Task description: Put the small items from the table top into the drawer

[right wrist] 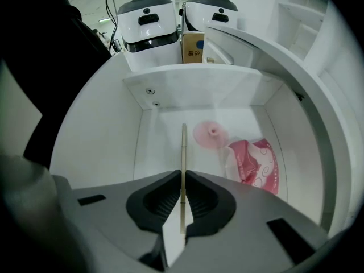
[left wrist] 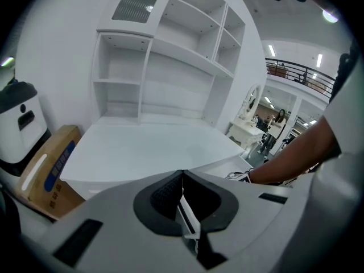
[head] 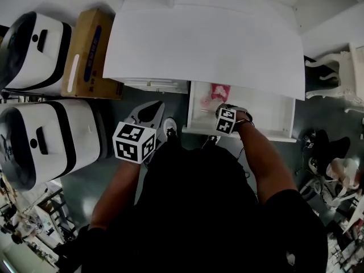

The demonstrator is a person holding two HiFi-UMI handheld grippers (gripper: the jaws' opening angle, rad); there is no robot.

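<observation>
Right claw (right wrist: 182, 181): shut on a thin pale stick (right wrist: 183, 147), pinched near its rear end, with most of its length jutting straight ahead of the tips.
Stick's place: inside the open drawer (right wrist: 193, 87), over the white floor. Cannot tell whether its far tip touches down.
Ahead-right of the right claw: a round pink item (right wrist: 211, 134), just beside the stick's far tip and apart from it.
Right of the right claw: a pink sachet (right wrist: 253, 164) with swirl print, flat on the drawer floor and close against the round pink item.
Left of the right claw: bare drawer floor up to the side wall.
Left claw (left wrist: 182, 175): jaws pressed together with nothing between them, held outside the drawer and pointing across the table top (left wrist: 148, 147).
Ahead of the left claw: plain white surface, with no small item showing in the left gripper view or the head view.
Step in hand: the drop-off, with the stick inside the drawer but not yet let go.
Next move calls for: lowering the tips slightly toward the bare floor left of the pink things, then parting the jaws so the stick lies flat. After that, drawing straight back over the drawer's front edge without dragging the stick along.
Progress, as a judgement: probably the last item, given the bare top.
</observation>
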